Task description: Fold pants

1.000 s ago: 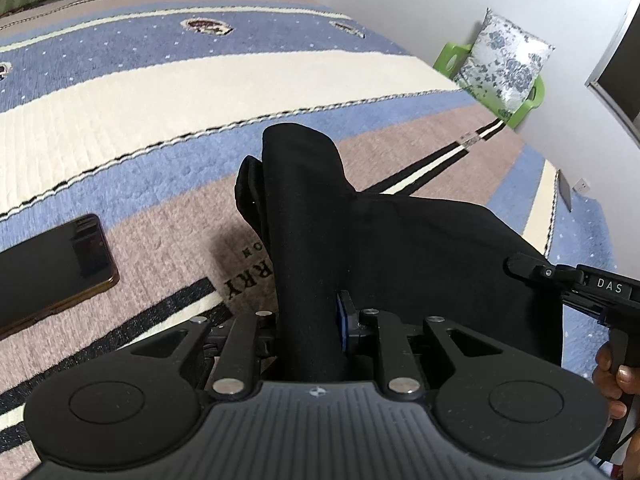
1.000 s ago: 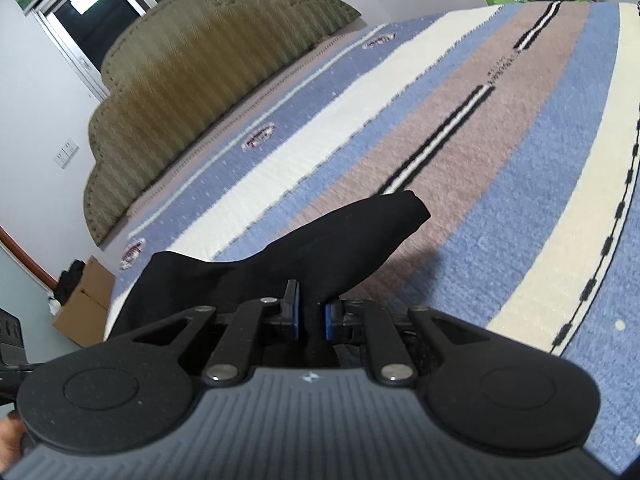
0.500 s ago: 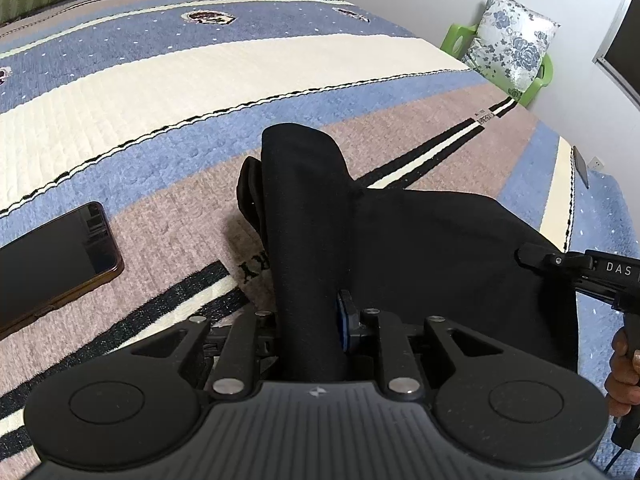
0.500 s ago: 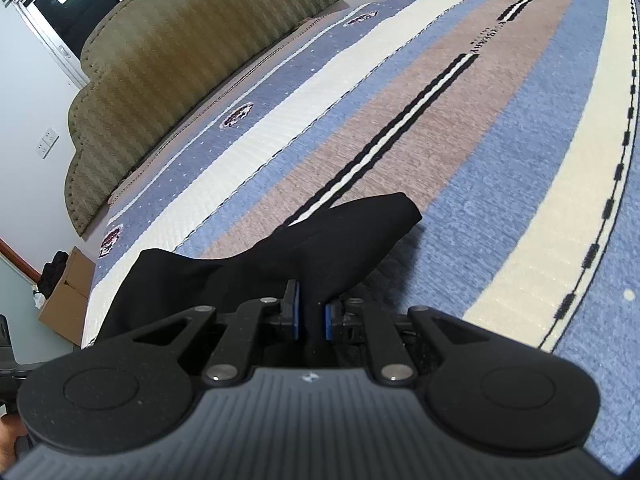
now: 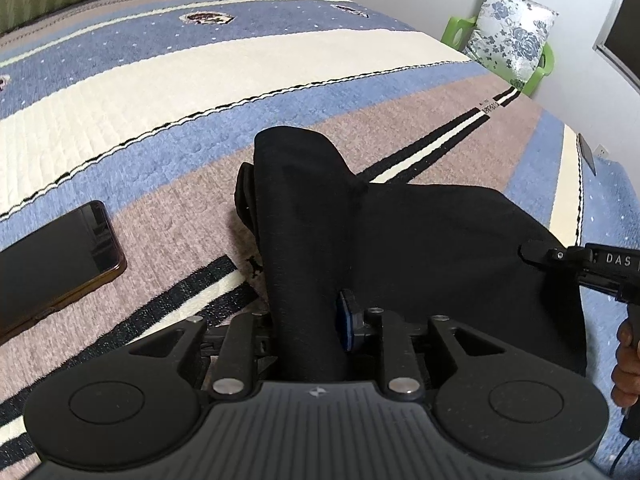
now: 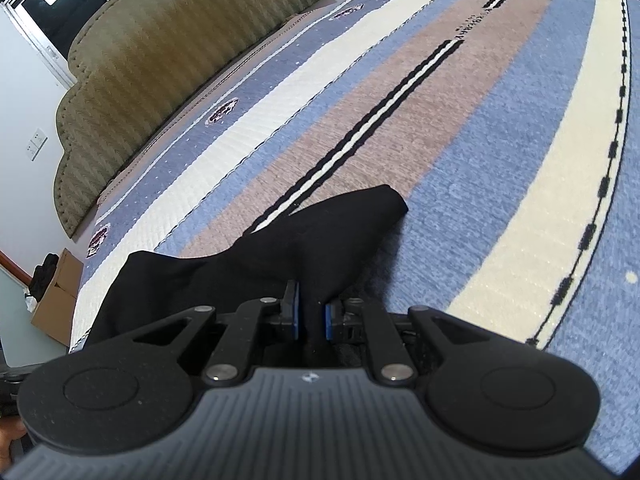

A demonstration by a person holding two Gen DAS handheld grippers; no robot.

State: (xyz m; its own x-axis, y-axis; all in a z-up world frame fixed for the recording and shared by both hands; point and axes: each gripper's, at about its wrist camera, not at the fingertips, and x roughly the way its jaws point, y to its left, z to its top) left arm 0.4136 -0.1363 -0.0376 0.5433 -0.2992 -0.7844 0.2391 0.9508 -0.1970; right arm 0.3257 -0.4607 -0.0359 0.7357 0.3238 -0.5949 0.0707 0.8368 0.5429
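Observation:
The black pants lie on the striped bedspread. My left gripper is shut on one thick fold of the pants that rises between its pads and hides the left one. My right gripper is shut on another corner of the pants, whose tip lies ahead on the bedspread. The right gripper also shows at the right edge of the left wrist view, at the far side of the cloth.
A dark phone lies on the bedspread left of the pants. A green chair with a floral cushion stands past the bed's far corner. An olive headboard and a cardboard box are at the left.
Both grippers keep their hold on the pants. Both views have shifted a little, with the pants carried slightly across the bed; the phone sits higher in the left view.

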